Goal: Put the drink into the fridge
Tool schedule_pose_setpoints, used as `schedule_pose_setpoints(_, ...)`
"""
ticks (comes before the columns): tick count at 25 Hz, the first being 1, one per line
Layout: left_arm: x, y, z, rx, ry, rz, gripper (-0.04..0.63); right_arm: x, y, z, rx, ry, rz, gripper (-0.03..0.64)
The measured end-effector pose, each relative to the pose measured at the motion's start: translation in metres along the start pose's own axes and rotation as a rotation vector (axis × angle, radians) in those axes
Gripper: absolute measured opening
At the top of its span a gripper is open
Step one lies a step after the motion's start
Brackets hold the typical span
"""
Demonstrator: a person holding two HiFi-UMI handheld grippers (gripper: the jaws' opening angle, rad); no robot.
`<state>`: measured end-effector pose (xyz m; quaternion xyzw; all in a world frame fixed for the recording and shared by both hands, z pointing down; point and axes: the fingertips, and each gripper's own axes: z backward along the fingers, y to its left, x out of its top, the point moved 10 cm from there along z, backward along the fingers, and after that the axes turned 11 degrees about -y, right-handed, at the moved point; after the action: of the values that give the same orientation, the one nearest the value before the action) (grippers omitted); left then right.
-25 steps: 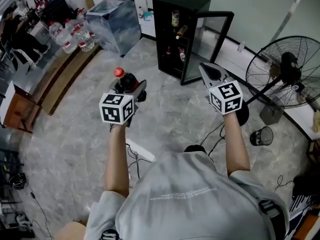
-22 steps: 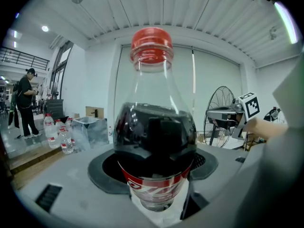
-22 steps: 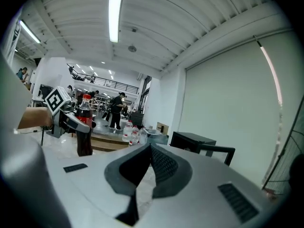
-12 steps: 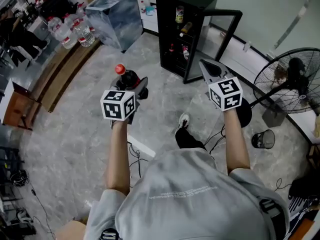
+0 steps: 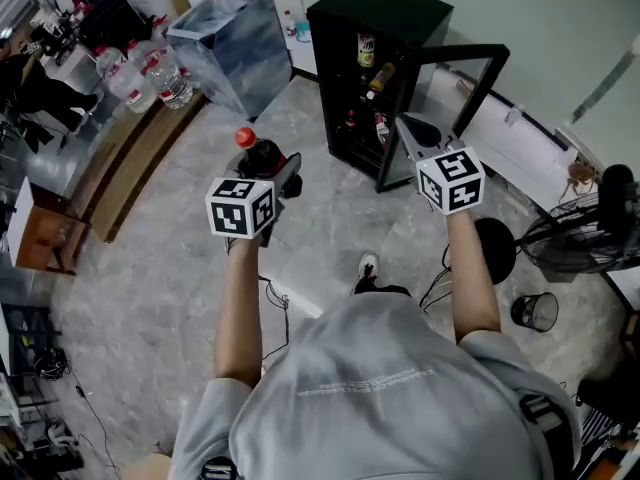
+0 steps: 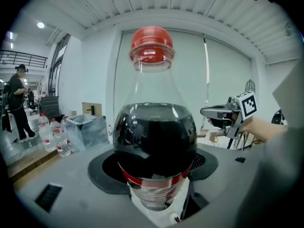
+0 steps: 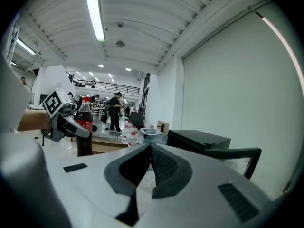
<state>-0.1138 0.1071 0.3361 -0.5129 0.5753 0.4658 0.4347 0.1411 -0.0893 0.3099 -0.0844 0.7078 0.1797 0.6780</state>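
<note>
A cola bottle (image 5: 260, 156) with a red cap (image 5: 245, 137) stands upright in my left gripper (image 5: 272, 173), which is shut on its lower body. In the left gripper view the bottle (image 6: 154, 137) fills the middle between the jaws. My right gripper (image 5: 403, 124) is shut and holds nothing; its tips point toward the black fridge (image 5: 380, 18). The fridge door (image 5: 455, 98) stands open to the right, with bottles on the shelves inside. In the right gripper view the fridge (image 7: 199, 139) lies just beyond the shut gripper (image 7: 151, 148), and the bottle (image 7: 84, 127) shows at the left.
A standing fan (image 5: 590, 233) and a small mesh bin (image 5: 535, 311) are on the right. A plastic-wrapped box (image 5: 235, 38) and several water bottles (image 5: 140, 73) sit at the back left by a wooden platform. Cables and a power strip (image 5: 290, 303) lie on the floor near my feet.
The fridge has come closer and shifted right in the head view as the person stepped forward. Both grippers keep their pose; the left still holds the bottle.
</note>
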Motion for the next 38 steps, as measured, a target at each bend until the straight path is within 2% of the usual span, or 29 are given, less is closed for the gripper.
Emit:
schedule_pose_setpoints(4,0.013,0.012,-0.065,0.0,0.011,-0.005,0.308,-0.013,-0.048,-0.045,0.026,0.013,-0.004,0.002)
schedule_pose_setpoints(9,0.023,0.021,-0.122,-0.008,0.034,-0.012,0.308,-0.03,-0.088,-0.085,0.059,0.037,-0.028,0.001)
schedule_pose_setpoints(15,0.032,0.036,-0.159,-0.026,0.041,-0.006,0.308,-0.039,-0.103,-0.112,0.063,0.057,-0.041,0.0)
schedule_pose_setpoints(20,0.027,0.05,-0.185,-0.078,0.063,-0.002,0.308,-0.058,-0.107,-0.124,0.028,0.081,-0.107,0.0)
schedule_pose_setpoints(23,0.022,0.065,-0.206,-0.111,0.065,0.007,0.308,-0.062,-0.11,-0.137,0.017,0.08,-0.107,0.0)
schedule_pose_setpoints(26,0.01,0.09,-0.24,-0.181,0.082,-0.016,0.308,-0.071,-0.106,-0.154,-0.047,0.106,-0.054,0.002)
schedule_pose_setpoints(31,-0.019,0.135,-0.305,-0.33,0.1,-0.023,0.308,-0.094,-0.106,-0.187,-0.221,0.151,0.004,0.002)
schedule_pose_setpoints(34,-0.034,0.151,-0.344,-0.408,0.132,-0.045,0.308,-0.107,-0.111,-0.206,-0.322,0.164,-0.008,0.002)
schedule_pose_setpoints(38,-0.053,0.16,-0.389,-0.483,0.166,-0.083,0.308,-0.128,-0.113,-0.229,-0.387,0.187,-0.029,0.002)
